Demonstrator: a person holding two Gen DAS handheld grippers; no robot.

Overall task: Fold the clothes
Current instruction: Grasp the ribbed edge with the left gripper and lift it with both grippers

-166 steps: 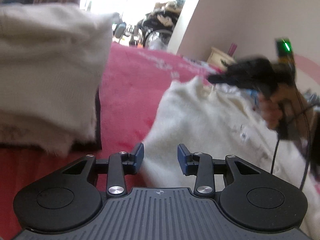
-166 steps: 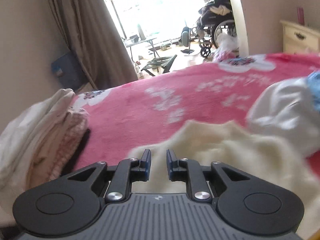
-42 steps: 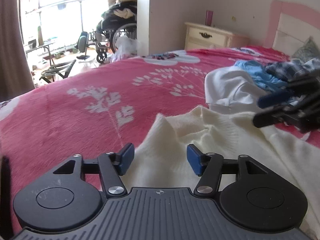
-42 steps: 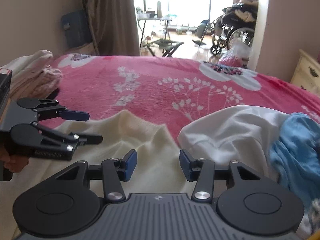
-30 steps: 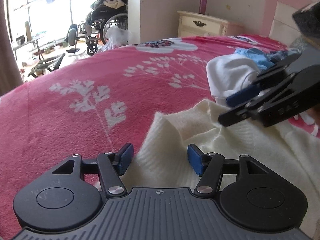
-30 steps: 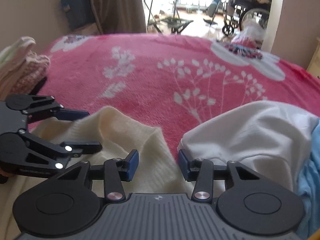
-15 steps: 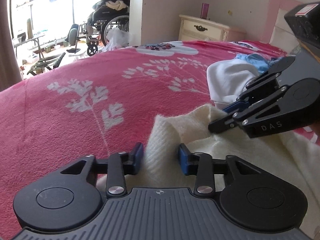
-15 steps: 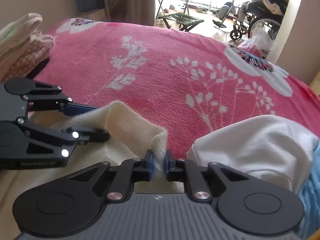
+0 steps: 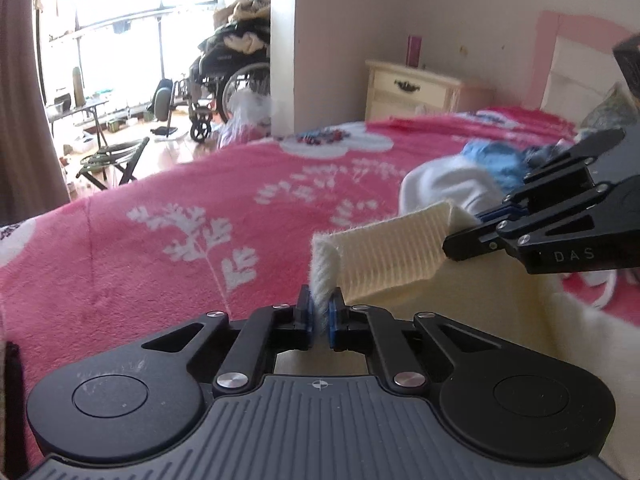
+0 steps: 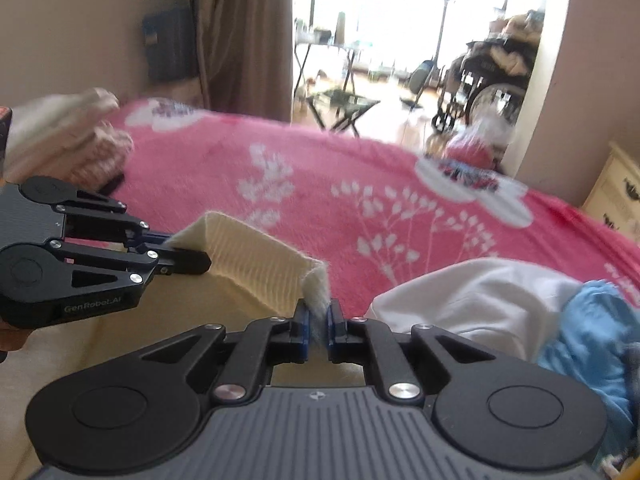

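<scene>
1. Knitwear: the cream sweater [image 9: 394, 248] lies at the near edge of the pink bedspread [image 9: 160, 248], its ribbed hem lifted.
2. Left gripper [image 9: 319, 314] pinches one hem corner; right gripper [image 10: 317, 322] pinches the other.
3. It looks soft, light and stretchy, probably sagging between grips; the hem corners suit holding.

Cream ribbed sweater [image 9: 394, 246] hem lifted taut
</scene>
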